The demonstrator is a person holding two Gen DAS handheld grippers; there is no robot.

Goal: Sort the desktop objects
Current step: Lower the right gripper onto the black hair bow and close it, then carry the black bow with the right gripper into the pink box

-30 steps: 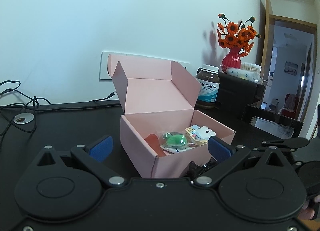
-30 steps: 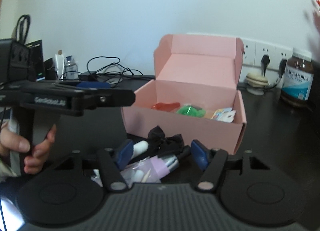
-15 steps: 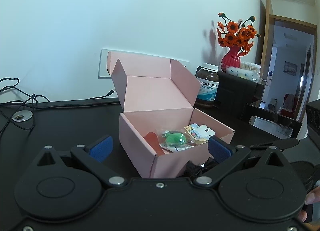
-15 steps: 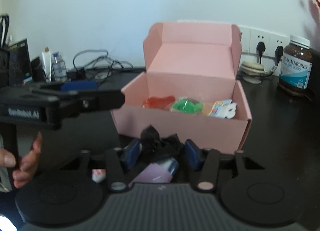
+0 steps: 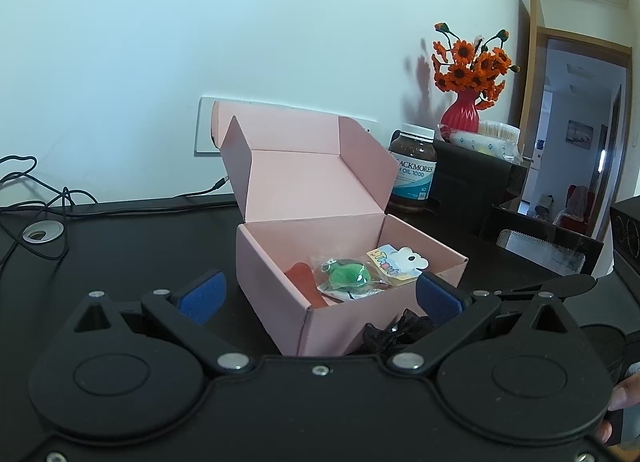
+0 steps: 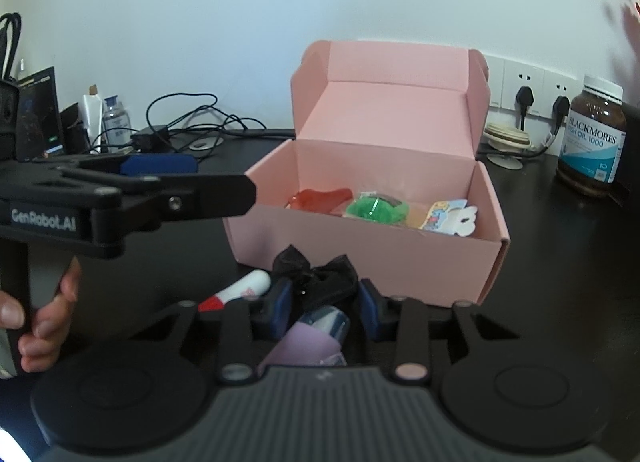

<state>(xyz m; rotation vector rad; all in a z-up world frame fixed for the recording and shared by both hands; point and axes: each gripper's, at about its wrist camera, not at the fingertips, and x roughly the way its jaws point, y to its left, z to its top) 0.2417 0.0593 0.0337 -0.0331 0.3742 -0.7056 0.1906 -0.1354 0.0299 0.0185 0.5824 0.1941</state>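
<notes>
An open pink box (image 6: 360, 250) stands on the black desk with its lid up; it also shows in the left wrist view (image 5: 276, 286). Inside lie a red item (image 6: 320, 198), a green toy in plastic (image 6: 376, 210) and a cartoon card (image 6: 450, 216). My right gripper (image 6: 324, 296) is shut on a black bow (image 6: 316, 276) just in front of the box. A white and red tube (image 6: 240, 290) and a purple-capped item (image 6: 316, 338) lie under it. My left gripper (image 5: 320, 294) is open and empty, left of the box.
A brown supplement jar (image 6: 594, 142) stands right of the box. Cables (image 6: 188, 118), small bottles (image 6: 114, 118) and a dark device (image 6: 38, 114) sit at the back left. A red vase of orange flowers (image 5: 464, 98) stands on a black cabinet (image 5: 476, 178) at the right.
My right gripper has closed its fingers onto the black bow and moved closer to the box. The left gripper has shifted slightly and stays open.
</notes>
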